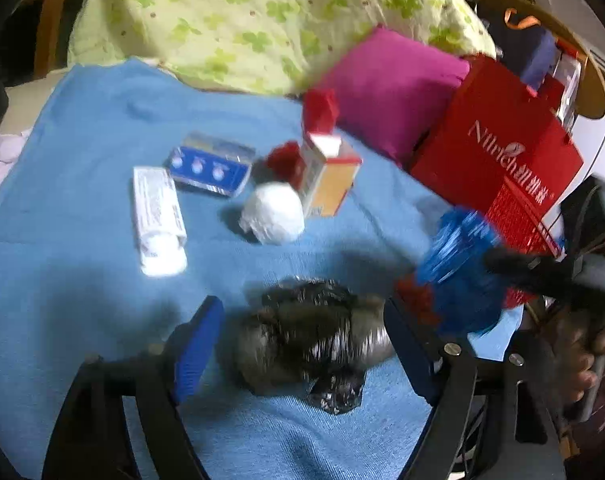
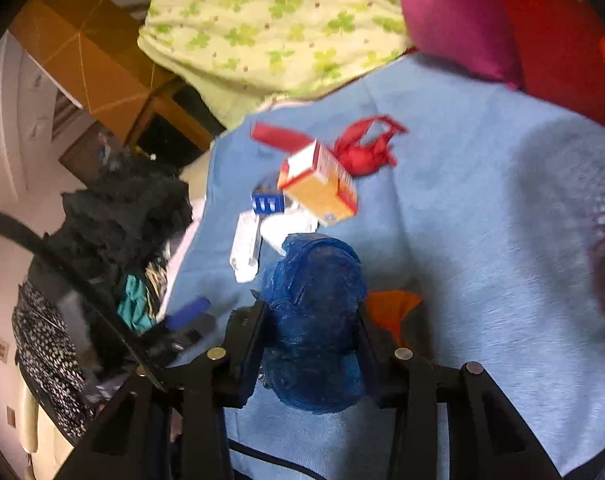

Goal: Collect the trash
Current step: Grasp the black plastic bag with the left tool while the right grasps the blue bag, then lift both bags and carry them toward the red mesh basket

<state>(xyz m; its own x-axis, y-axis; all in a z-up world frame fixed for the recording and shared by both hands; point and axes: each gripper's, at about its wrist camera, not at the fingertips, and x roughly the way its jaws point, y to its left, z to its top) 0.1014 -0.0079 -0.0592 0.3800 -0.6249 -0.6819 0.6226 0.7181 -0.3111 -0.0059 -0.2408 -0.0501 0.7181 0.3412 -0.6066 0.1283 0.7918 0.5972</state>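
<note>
The left tongs gape around a crumpled black bag; the right tongs squeeze a blue one. Both look light, soft, slippery, best pinched mid-bunch.

Black-framed left claw with blue pads, silver screws; right claw black.
</note>
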